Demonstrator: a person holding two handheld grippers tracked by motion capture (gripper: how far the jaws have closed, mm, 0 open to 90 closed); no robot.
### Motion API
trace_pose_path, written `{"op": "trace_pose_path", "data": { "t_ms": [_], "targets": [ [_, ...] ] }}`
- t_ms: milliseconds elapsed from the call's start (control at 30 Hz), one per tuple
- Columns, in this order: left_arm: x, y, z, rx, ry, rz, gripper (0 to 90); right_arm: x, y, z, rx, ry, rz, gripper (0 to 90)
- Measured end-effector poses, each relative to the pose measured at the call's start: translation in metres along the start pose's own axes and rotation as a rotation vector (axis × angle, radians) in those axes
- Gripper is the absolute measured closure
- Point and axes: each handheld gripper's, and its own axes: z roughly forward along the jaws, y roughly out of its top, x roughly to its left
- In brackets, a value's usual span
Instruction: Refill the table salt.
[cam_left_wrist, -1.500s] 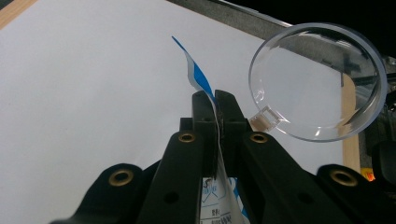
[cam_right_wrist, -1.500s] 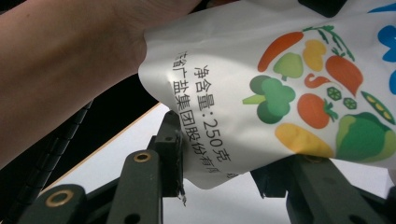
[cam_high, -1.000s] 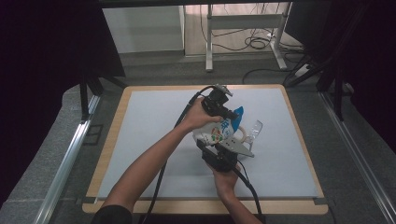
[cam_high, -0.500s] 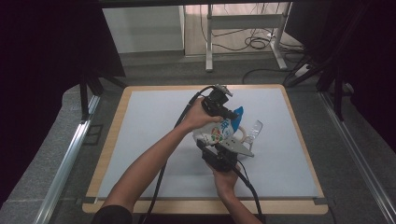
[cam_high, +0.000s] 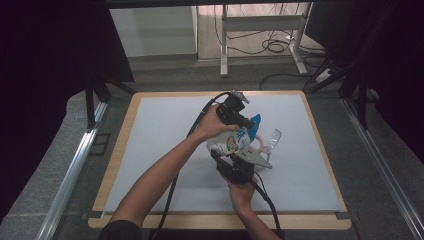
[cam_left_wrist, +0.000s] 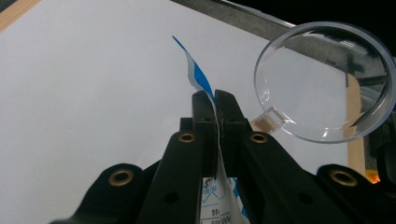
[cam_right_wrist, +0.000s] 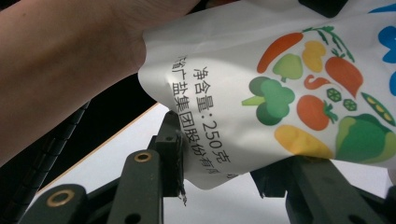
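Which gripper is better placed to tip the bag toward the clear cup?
Left. The left gripper pinches the bag top beside the cup; the right gripper only holds its bottom.

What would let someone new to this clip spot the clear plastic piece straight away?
Start at the white table top and find the two grippers meeting just right of its centre, around a printed pouch. The clear plastic piece lies just right of that pouch. It is see-through and round-rimmed, unlike the white pouch printed with vegetables.
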Motion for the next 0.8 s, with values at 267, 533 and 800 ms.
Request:
{"op": "trace_pose_path", "data": {
  "t_ms": [267, 533, 800],
  "targets": [
    [-0.0006, 0.0011, 0.0003, 0.002, 0.002, 0.003, 88.9, -0.0005, 0.0003, -0.0005, -0.002, 0.0, -0.001, 60.7],
    [-0.0006, 0.0017, 0.0008, 0.003, 0.003, 0.002, 89.0, -0.0007, 0.0007, -0.0007, -0.003, -0.001, 0.001, 60.8],
    [-0.0007, 0.0021, 0.0011, 0.005, 0.002, 0.003, 88.9, 0.0, 0.0006, -0.0004, -0.005, -0.007, -0.008, 60.8]
  ]
}}
